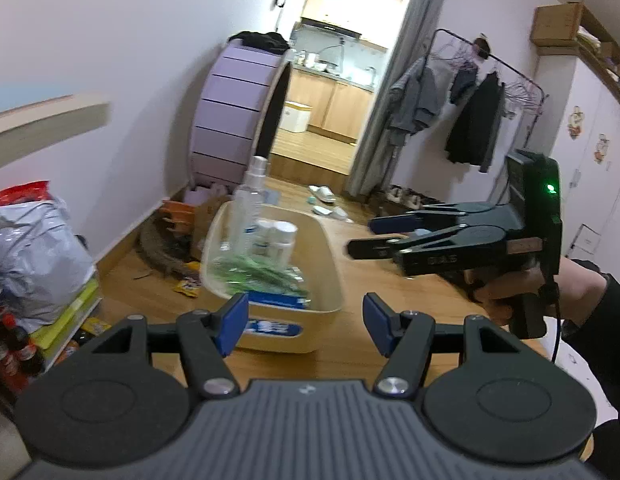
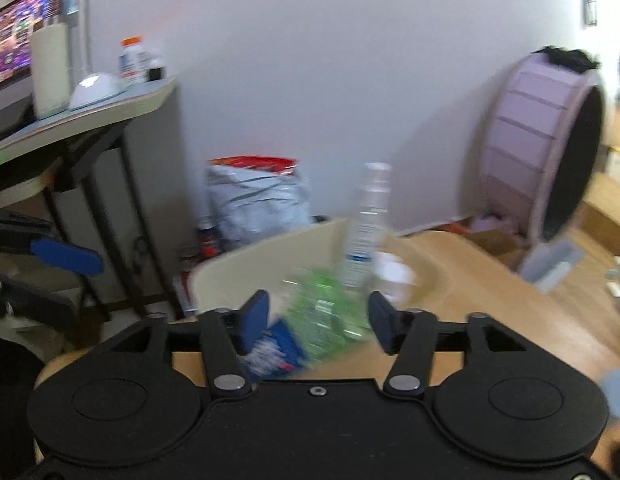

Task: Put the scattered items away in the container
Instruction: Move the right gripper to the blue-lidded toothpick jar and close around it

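The beige container (image 1: 329, 256) rests on the tabletop (image 1: 389, 272), holding a light, slippery spray bottle (image 1: 250, 196) best taken mid-body. The left gripper (image 1: 304, 326) and right gripper (image 2: 317, 322) are spread, empty.

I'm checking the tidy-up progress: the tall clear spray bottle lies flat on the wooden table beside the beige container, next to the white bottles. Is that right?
Not quite. The spray bottle stands upright inside the beige container, not flat on the table. It is next to the white bottles, as the left wrist view shows.
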A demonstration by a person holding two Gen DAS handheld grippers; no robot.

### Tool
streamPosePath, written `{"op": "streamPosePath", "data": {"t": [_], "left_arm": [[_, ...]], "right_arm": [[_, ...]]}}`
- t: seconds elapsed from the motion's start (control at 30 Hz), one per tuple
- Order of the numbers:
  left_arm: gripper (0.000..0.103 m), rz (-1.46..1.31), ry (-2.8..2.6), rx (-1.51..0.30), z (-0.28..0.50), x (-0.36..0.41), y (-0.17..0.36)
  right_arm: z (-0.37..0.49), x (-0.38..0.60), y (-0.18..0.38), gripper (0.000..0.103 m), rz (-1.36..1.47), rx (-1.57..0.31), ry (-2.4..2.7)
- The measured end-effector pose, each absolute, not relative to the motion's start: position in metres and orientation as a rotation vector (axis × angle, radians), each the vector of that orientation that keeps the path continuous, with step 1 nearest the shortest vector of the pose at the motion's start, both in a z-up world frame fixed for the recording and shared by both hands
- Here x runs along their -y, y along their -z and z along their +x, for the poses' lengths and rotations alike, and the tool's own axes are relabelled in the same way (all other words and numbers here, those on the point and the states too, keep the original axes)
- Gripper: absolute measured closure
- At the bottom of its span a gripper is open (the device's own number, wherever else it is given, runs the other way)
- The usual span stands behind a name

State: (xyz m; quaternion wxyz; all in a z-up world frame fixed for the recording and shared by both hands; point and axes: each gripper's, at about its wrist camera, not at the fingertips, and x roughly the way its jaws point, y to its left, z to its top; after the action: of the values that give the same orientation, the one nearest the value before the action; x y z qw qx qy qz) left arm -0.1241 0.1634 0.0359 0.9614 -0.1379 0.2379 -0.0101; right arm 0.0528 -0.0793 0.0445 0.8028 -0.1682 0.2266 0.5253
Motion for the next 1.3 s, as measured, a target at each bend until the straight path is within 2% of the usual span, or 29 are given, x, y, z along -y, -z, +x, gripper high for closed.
{"op": "streamPosePath", "data": {"t": [0.07, 0.23, 0.37, 0.73, 1.17, 1.23, 1.3], "left_arm": [[0.041, -0.279, 0.047, -0.477, -0.117, -0.155, -0.036], [0.041, -0.25, 0.129, -0.461, -0.087, -0.125, -0.041], [0.041, -0.23, 0.182, -0.446, -0.054, -0.103, -0.046], [0.04, -0.194, 0.24, -0.459, 0.03, -0.068, -0.046], [0.038, -0.173, 0.223, -0.448, 0.034, -0.071, -0.032], [0.038, -0.173, 0.223, -0.443, 0.033, -0.072, -0.032], [0.037, -0.172, 0.217, -0.44, 0.032, -0.073, -0.032]], "right_arm": [[0.061, 0.102, -0.047, 0.04, -0.349, -0.476, -1.062], [0.083, 0.156, -0.046, 0.029, -0.302, -0.457, -0.894], [0.099, 0.189, -0.038, 0.014, -0.265, -0.447, -0.795], [0.144, 0.199, -0.001, 0.003, -0.198, -0.468, -0.707], [0.174, 0.189, 0.022, 0.003, -0.168, -0.488, -0.7], [0.175, 0.186, 0.024, 0.008, -0.173, -0.49, -0.7], [0.177, 0.184, 0.026, 0.021, -0.167, -0.503, -0.702]]}}
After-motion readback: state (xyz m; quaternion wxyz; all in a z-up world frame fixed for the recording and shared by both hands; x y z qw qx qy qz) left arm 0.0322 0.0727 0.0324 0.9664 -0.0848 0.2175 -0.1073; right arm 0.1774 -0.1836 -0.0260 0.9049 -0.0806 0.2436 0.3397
